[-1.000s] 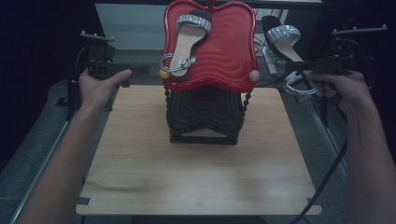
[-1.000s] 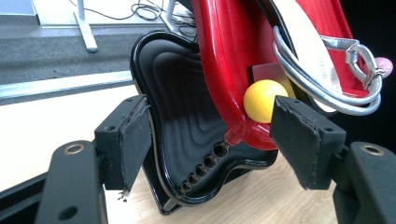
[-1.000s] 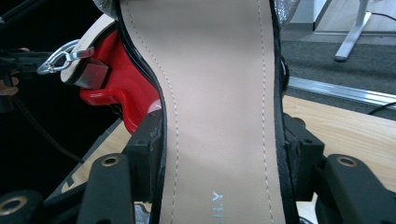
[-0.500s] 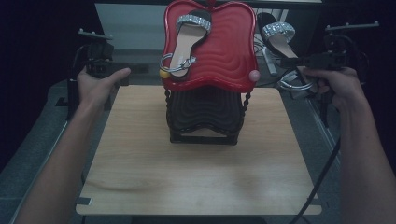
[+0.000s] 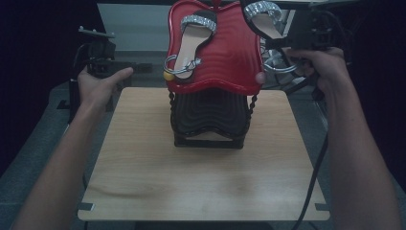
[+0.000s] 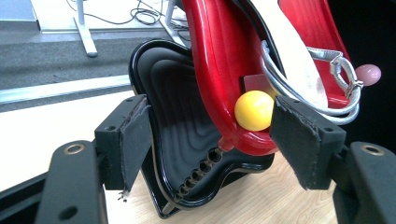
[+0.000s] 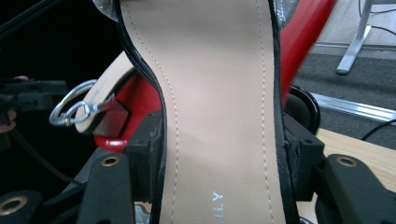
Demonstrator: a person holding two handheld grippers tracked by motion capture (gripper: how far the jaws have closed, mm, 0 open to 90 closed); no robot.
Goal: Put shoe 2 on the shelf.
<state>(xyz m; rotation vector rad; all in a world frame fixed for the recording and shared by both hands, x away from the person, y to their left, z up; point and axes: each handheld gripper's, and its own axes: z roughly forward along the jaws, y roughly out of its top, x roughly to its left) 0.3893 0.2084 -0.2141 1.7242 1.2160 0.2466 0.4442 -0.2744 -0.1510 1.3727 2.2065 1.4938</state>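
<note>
- The held sandal [image 7: 219, 116] sits between the right gripper's [image 7: 219, 168] jaws, which are clamped on its two black edges across the tan insole; the sole runs straight up the right gripper view.
- In the high view this sandal [image 5: 265, 21] hangs in the air at the far right, silver strap away from the person, beside the right edge of the red tray [image 5: 230, 57], partly over it.
- The right hand [image 5: 318, 64] grips the tool from the near side, cable trailing down along the forearm.
- A second sandal [image 5: 191, 45] lies on the left half of the red tray, silver strap at the far end, metal ankle ring at the near end — the ring shows again in the left gripper view [image 6: 299, 60].
- The red tray is tilted, its face turned toward the person, and stands on top of a black tray [image 5: 210, 112] of the same wavy shape.
- A yellow ball [image 6: 253, 110] sits at the red tray's near-left corner; a pink ball [image 6: 368, 74] at its near-right corner.
- The stand rests on a wooden board [image 5: 143, 182], toward its far edge.
- The left gripper [image 6: 212, 135] is wide open, holding nothing, aimed at the stand from the left; the yellow ball shows just beside its right pad.
- The left hand [image 5: 98, 86] holds it off the board's far-left corner — well apart from the trays.
</note>
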